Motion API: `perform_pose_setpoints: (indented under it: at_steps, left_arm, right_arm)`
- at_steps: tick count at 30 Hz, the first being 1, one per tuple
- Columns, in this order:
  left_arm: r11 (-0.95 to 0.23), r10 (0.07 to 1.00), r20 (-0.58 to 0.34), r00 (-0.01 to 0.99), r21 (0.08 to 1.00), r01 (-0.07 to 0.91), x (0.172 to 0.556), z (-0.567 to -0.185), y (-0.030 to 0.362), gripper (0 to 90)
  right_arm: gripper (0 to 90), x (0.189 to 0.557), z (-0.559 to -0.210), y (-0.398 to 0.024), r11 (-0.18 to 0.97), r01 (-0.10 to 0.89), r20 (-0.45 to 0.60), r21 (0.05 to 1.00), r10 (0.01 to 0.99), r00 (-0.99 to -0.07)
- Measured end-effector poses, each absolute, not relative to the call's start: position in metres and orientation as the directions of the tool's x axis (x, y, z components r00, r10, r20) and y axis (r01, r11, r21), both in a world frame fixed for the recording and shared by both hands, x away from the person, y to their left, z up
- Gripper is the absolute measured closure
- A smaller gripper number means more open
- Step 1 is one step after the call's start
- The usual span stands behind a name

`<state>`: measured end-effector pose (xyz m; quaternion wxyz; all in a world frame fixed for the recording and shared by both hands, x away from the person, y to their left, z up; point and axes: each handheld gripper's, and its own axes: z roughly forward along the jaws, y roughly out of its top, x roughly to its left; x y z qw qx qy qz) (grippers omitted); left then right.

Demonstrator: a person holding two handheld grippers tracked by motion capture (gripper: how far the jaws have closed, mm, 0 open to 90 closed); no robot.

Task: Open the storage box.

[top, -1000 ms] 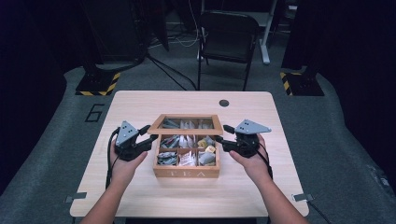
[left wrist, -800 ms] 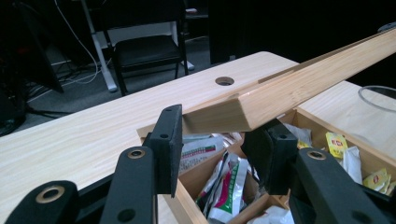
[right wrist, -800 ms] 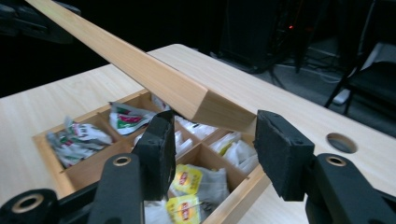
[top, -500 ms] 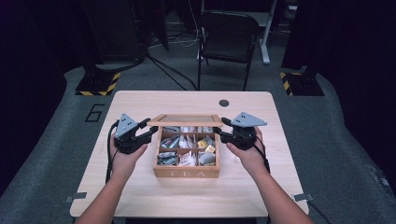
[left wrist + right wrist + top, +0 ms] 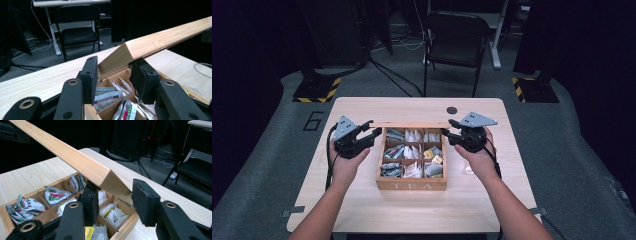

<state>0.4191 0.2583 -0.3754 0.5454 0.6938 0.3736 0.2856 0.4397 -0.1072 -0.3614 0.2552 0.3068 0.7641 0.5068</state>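
With left gripper (image 5: 373,131) clamped on tea box lid (image 5: 412,124), squeeze just-closing, not-yet-gripping right gripper (image 5: 446,134) onto opposite corner; swing evenly.

A recording lab: black curtains (image 5: 257,60), floor cables (image 5: 397,82), hazard-taped stands (image 5: 318,90)

Both forearms reach forward, the left hand-held gripper (image 5: 371,133) clamped on one lid (image 5: 412,124) corner, the right hand-held gripper (image 5: 447,132) with jaws just closing around the other.
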Motion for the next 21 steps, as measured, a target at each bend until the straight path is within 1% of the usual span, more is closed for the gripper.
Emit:
perform_pose_setpoints:
  at_steps: [4, 18, 21]
  left_arm:
    - [-0.117, 0.830, -0.019, 0.557, 0.971, 0.208, 0.424, -0.377, 0.259, 58.2]
    - [-0.145, 0.841, 0.019, 0.541, 0.971, 0.192, 0.443, -0.377, 0.256, 60.1]
    - [-0.133, 0.836, 0.008, 0.548, 0.973, 0.189, 0.447, -0.375, 0.258, 60.4]
  right_arm:
    - [56.6, 0.444, -0.358, -0.107, 0.296, 0.213, -0.075, 0.931, 0.727, -0.682]
    - [57.3, 0.456, -0.350, -0.107, 0.271, 0.224, -0.051, 0.936, 0.735, -0.676]
    - [57.1, 0.460, -0.349, -0.107, 0.261, 0.231, -0.040, 0.937, 0.739, -0.673]
